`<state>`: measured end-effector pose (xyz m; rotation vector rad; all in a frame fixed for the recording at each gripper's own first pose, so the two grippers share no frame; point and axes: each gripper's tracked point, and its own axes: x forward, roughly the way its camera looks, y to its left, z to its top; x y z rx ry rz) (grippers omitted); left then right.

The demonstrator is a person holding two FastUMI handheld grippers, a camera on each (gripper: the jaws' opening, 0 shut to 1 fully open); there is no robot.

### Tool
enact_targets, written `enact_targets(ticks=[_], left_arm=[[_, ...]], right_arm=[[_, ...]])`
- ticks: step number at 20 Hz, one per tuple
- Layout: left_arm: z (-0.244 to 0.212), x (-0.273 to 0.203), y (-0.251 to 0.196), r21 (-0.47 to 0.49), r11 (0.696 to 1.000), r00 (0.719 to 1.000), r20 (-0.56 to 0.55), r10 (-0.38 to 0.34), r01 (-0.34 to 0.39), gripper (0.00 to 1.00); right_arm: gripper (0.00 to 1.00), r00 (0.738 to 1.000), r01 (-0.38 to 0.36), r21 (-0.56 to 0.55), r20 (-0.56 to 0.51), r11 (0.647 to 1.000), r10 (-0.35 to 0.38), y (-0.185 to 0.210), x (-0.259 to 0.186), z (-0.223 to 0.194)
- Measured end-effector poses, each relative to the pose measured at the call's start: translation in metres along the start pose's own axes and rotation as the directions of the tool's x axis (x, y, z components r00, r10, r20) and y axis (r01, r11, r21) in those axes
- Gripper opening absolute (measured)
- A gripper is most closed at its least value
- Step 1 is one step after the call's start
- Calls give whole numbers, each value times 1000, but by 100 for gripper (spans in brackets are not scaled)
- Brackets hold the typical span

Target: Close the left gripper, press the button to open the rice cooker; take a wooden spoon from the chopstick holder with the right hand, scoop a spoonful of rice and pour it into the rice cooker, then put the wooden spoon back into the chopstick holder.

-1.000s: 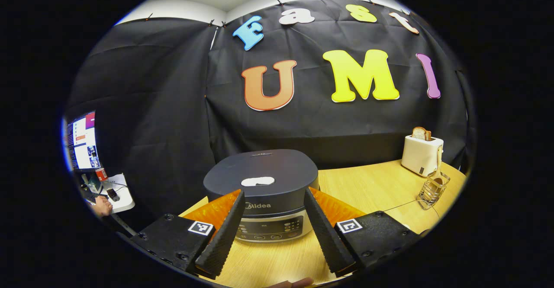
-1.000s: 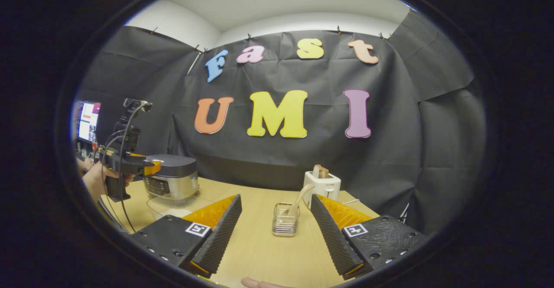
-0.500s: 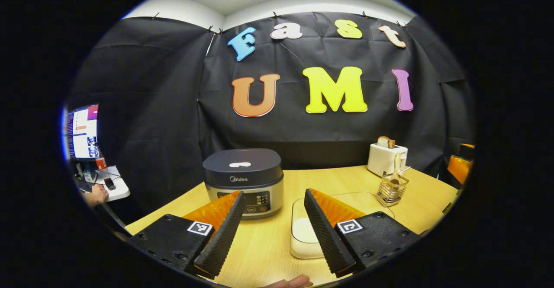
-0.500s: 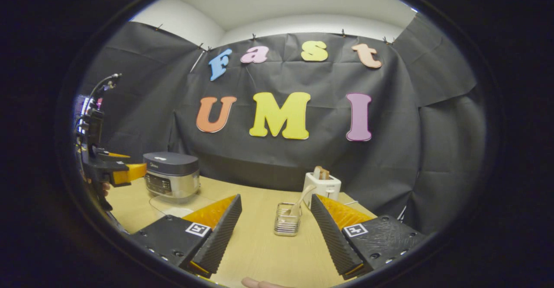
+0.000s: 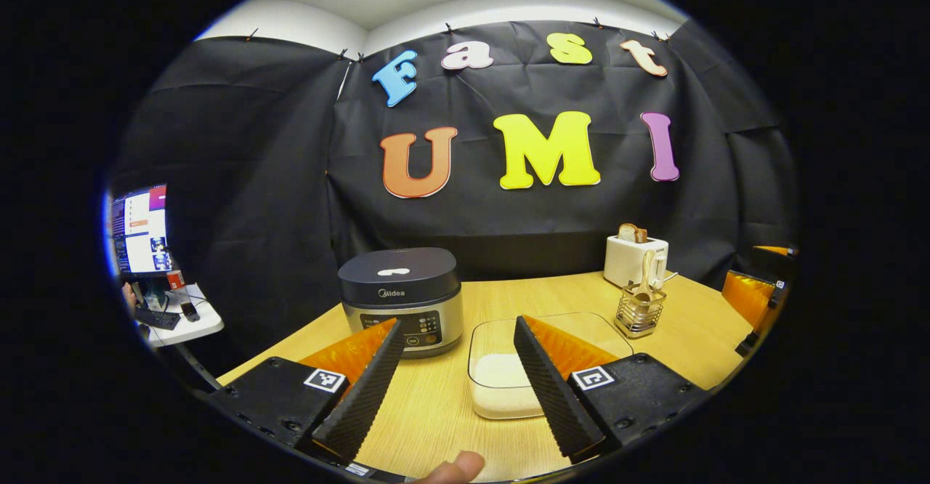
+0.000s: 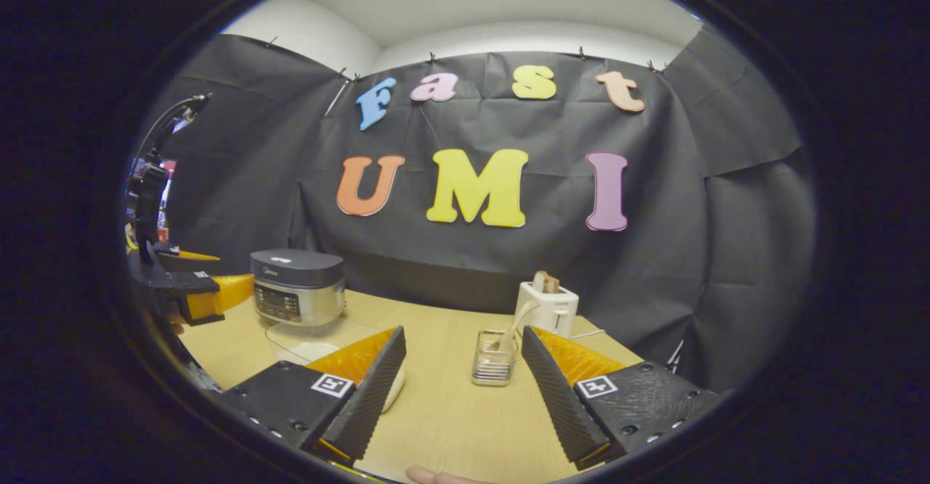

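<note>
Left gripper: jaws spread wide, holding nothing and touching nothing; it hangs above the near edge of the table, well apart from the cooker.
Right gripper: also wide open and empty, pointed at the chopstick holder but short of it.
Table: wood top carrying everything below.
Rice cooker: stands at the back left, lid down flat, so the press on its button looks not yet done, and the left jaws would have to come together first.
Rice dish: clear, shallow container just right of the cooker, a white heap of rice in its near corner, apparently untouched.
Toaster: behind the holder, no part in the task.
Chopstick holder: wire basket toward the right, in front of the toaster.
Wooden spoon: leaning in the holder, handle up.
Progress: at the start, I judge; opening, scooping, pouring and returning the spoon all remain.
</note>
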<state>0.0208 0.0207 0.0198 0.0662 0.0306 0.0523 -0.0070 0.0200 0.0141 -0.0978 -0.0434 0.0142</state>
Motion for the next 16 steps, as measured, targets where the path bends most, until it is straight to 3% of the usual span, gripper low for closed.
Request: enact_targets(ticks=[5,6,16], left_arm=[[22,-13,3,-8,1000,996,83,10,-10,97],[21,-15,1,-2,1000,996,84,3,-3,100],[15,-14,-3,-36,999,998,66,2,1,97]], right_arm=[[96,999,10,39,-32,999,-8,-6,7,-9],[95,999,10,43,-39,999,-9,-7,9,-11],[96,998,42,49,-40,998,-40,-27,12,-10]])
